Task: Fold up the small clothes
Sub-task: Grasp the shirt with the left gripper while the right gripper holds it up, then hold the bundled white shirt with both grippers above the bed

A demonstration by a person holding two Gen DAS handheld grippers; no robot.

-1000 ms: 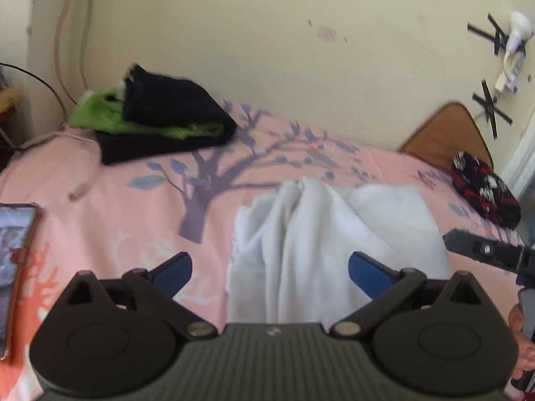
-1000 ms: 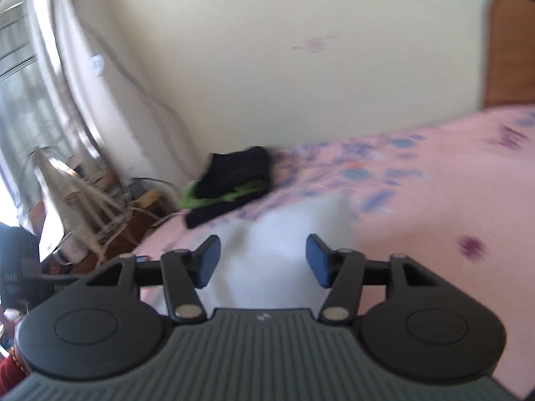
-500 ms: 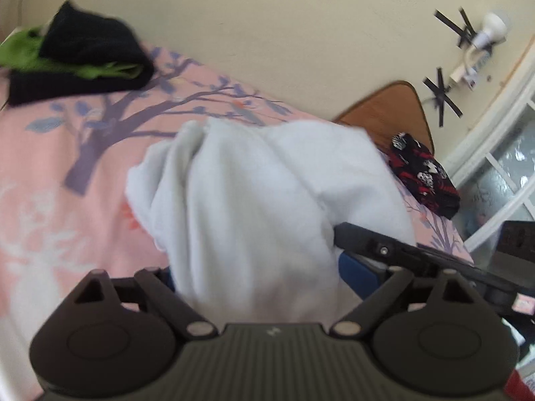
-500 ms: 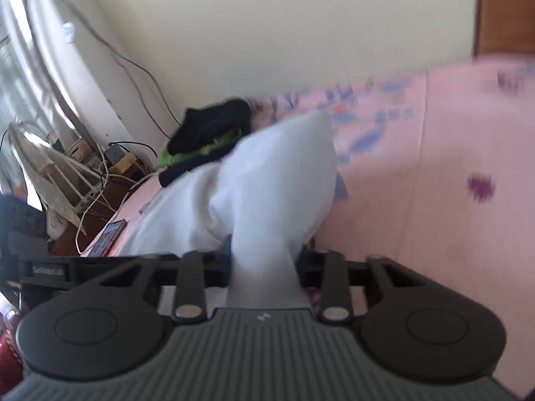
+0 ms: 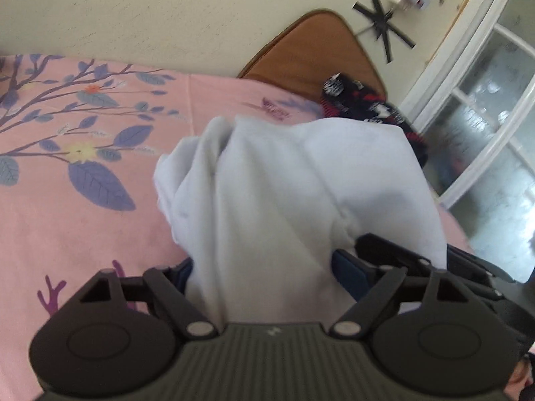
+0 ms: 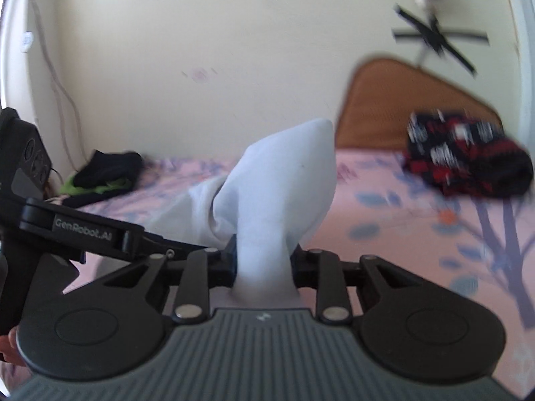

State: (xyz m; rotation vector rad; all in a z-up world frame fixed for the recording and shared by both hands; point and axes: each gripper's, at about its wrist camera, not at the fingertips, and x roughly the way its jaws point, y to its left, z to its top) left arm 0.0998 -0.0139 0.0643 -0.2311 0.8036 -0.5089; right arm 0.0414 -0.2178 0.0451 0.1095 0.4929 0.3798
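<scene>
A white fleece garment (image 5: 301, 183) is bunched up and lifted off the pink bed sheet (image 5: 83, 227). In the left wrist view it fills the wide gap of my left gripper (image 5: 264, 267), touching both blue pads while the jaws are closing. In the right wrist view a narrow neck of the white garment (image 6: 284, 183) is pinched in my right gripper (image 6: 264, 257), whose jaws are opening slightly. The two grippers are close together: a finger (image 5: 401, 257) of the right one shows beside the cloth, and a finger (image 6: 100, 234) of the left one reaches in from the left.
A red, black and white garment (image 6: 468, 163) lies by the brown headboard (image 5: 317, 50). A black and green pile of clothes (image 6: 103, 173) sits at the far left corner by the wall. A window (image 5: 485, 133) is on the right. A person's hand (image 6: 8, 341) shows at the lower left edge.
Both grippers have closed around the white garment and raised it off the sheet. Both views have swung right toward the headboard; the black and green pile has left the left wrist view.
</scene>
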